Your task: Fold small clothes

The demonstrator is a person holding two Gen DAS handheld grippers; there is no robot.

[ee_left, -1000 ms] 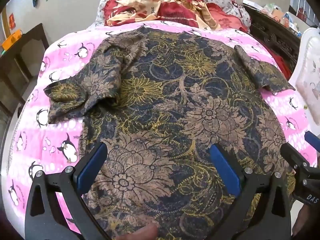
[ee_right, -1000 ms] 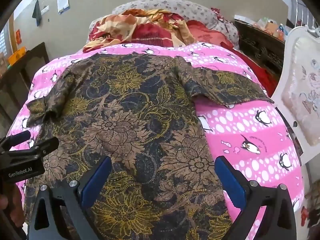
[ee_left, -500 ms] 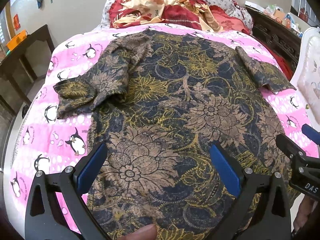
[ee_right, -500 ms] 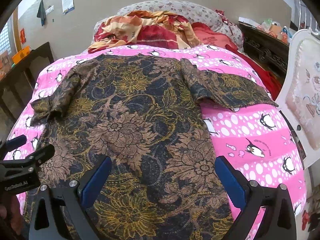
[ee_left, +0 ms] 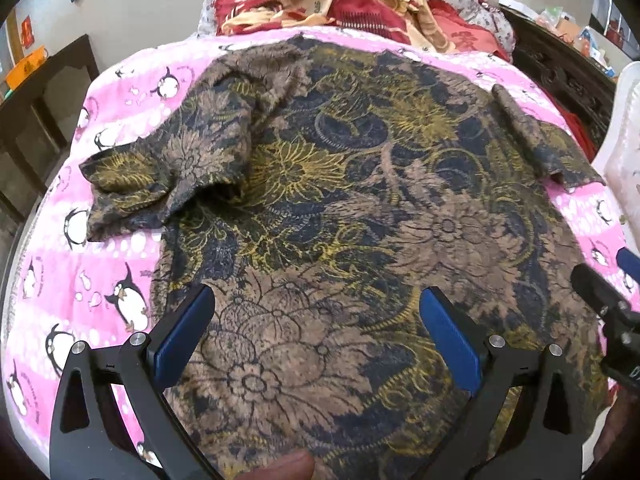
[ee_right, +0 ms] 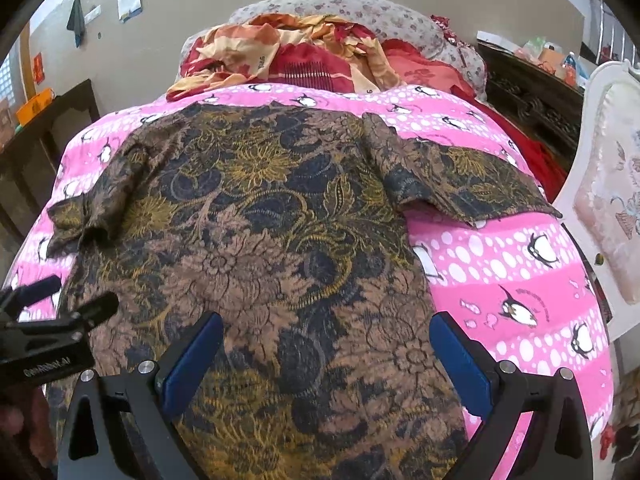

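A dark shirt with brown and gold flowers lies spread flat on a pink penguin bedspread; it also shows in the right wrist view. Its left sleeve is bunched and its right sleeve lies out flat. My left gripper is open and empty above the shirt's lower left part. My right gripper is open and empty above the lower right part. Each gripper shows at the edge of the other's view, the right one and the left one.
A heap of red and orange bedding and a flowered pillow lie at the head of the bed. A white padded chair stands right of the bed. Dark wooden furniture stands at left and back right.
Both grippers have drawn back and risen a little, so more of the bed and wall shows. The shirt lies as before. Both grippers stay open.
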